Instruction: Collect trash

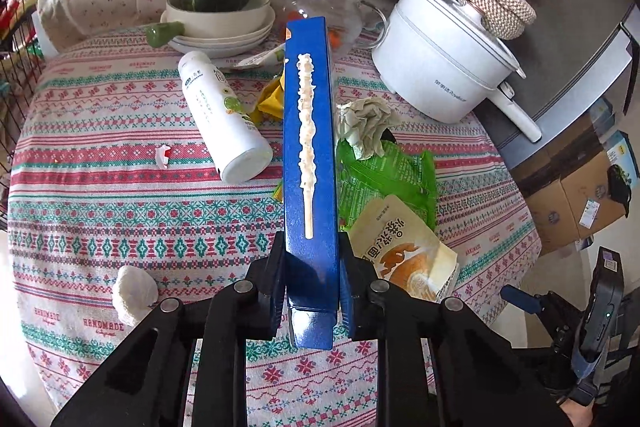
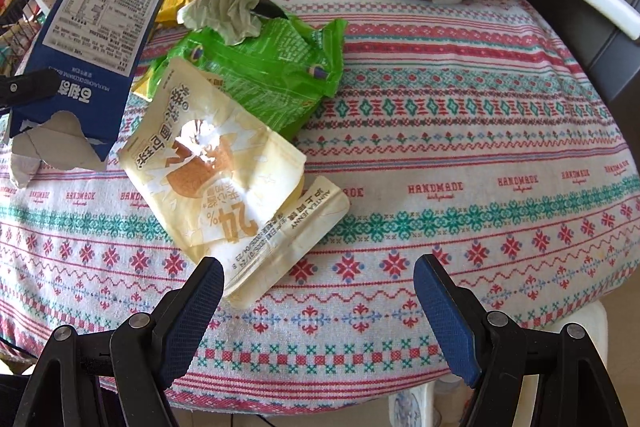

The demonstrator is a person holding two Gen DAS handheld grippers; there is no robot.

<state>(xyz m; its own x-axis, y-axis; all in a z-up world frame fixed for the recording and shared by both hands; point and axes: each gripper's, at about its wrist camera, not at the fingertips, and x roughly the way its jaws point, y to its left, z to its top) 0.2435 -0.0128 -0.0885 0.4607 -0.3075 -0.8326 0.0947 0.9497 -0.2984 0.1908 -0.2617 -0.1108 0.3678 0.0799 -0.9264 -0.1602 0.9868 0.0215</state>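
Left wrist view: the left gripper (image 1: 311,291) clamps a blue box (image 1: 308,147) edge-on, held above the tablecloth (image 1: 120,219), its torn end nearest the camera. A white bottle (image 1: 224,115) lies left of it; a green bag (image 1: 384,179), a cream pouch (image 1: 404,255) and crumpled paper (image 1: 366,123) lie right. The right gripper (image 2: 318,281) hovers with jaws wide apart, its left finger seemingly touching the pouch's near edge.

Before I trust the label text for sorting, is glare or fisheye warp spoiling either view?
Right wrist view: sun glare washes out the middle of the cream snack pouch, though the blue carton is readable. Left wrist view: even light, but the rim bends the white cooker.
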